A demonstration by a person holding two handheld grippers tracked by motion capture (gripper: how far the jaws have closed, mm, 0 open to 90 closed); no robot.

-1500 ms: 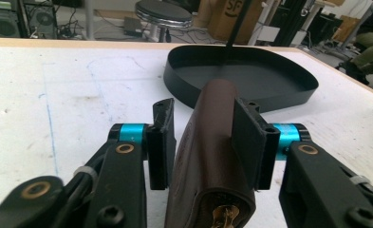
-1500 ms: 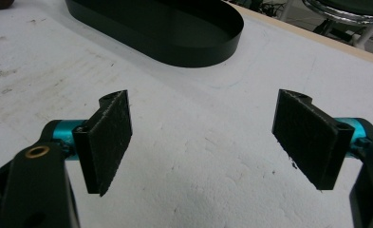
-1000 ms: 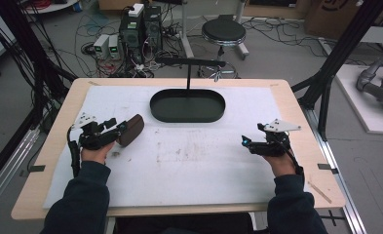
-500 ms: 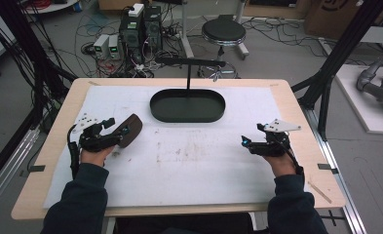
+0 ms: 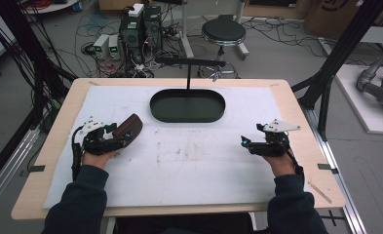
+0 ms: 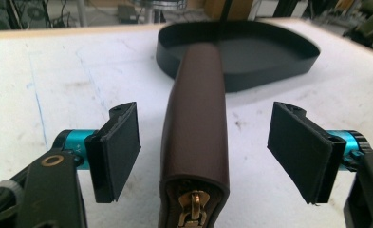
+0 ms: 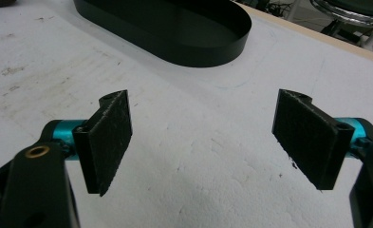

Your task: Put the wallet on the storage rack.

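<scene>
A brown leather zip pouch (image 5: 129, 127) rests on the white mat at the left, its long side pointing toward the black oval tray (image 5: 187, 118). My left gripper (image 5: 122, 138) has just been opening and its jaws stand wide on either side of the pouch. In the left gripper view the pouch (image 6: 196, 123) sits between the pads (image 6: 120, 147) with a gap on each side, zipper pull toward the camera, in the open left gripper (image 6: 208, 147). My right gripper (image 5: 245, 143) rests on the mat at the right, open, and the right gripper (image 7: 203, 142) holds nothing.
The oval tray (image 7: 198, 52) sits at the mat's far middle, with a black T-shaped stand (image 5: 188, 62) rising from it. Bare white mat lies between the two hands. Beyond the table's far edge are cables, computer boxes and a stool.
The left jaws have spread away from the pouch, which stays in place on the mat. The right gripper has not moved.
</scene>
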